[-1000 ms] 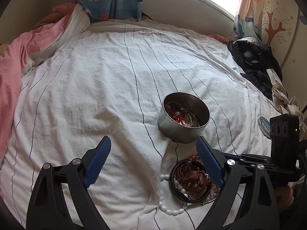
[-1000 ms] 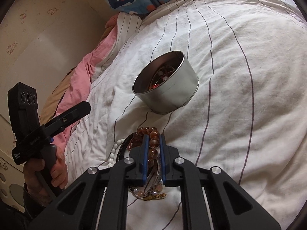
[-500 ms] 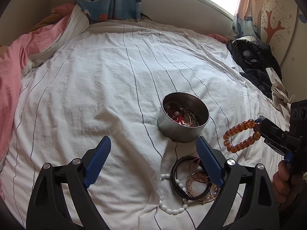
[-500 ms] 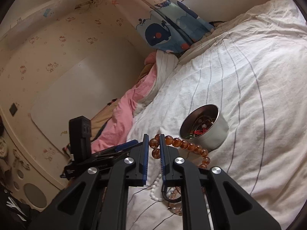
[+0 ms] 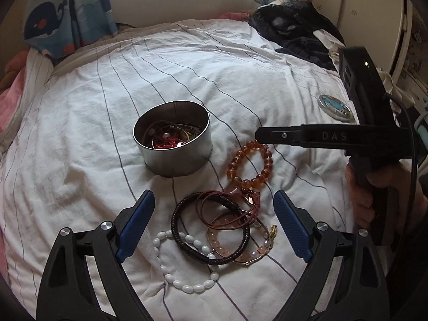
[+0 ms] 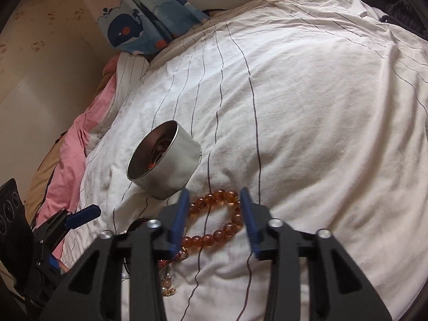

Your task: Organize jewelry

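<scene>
Nearest, the left gripper (image 5: pixel 214 224) stands wide and empty over the tangled bracelets (image 5: pixel 222 230) on the bed (image 5: pixel 80 139). Just beyond, the right gripper (image 6: pixel 214 214) is opening, its jaws straddling the amber bead bracelet (image 6: pixel 216 219), which lies loose on the sheet beside the metal tin (image 5: pixel 172 144). Sorting seems underway; next likely calls for regrasping a bracelet and carrying it to the tin, farther toward the bed's middle.
</scene>
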Demonstrator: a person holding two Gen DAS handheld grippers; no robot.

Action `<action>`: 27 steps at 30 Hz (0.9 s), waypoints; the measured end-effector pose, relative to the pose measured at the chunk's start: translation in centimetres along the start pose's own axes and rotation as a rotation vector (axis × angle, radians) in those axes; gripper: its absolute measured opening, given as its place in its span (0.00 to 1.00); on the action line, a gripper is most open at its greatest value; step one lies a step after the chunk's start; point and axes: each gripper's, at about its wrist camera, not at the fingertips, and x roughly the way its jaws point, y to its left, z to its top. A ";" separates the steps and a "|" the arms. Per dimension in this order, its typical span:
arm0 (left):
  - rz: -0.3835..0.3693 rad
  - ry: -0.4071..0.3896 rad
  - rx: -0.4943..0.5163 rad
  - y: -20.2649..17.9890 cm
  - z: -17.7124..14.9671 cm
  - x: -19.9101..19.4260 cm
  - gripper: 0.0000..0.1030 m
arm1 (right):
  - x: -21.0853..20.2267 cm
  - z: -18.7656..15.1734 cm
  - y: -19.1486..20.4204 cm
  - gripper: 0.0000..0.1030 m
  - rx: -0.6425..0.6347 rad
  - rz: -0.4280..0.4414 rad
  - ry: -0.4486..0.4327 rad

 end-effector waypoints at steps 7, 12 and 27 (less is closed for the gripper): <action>-0.017 0.038 -0.038 0.0 -0.4 2.0 0.84 | 2.1 -0.6 0.3 0.55 -0.024 -0.053 0.083; -0.026 0.072 -0.102 0.9 -0.7 3.6 0.72 | 2.3 -0.6 0.3 0.54 -0.029 -0.052 0.091; -0.088 0.109 -0.135 1.0 -0.7 3.5 0.56 | 2.5 -0.7 -0.5 0.51 0.004 -0.042 0.094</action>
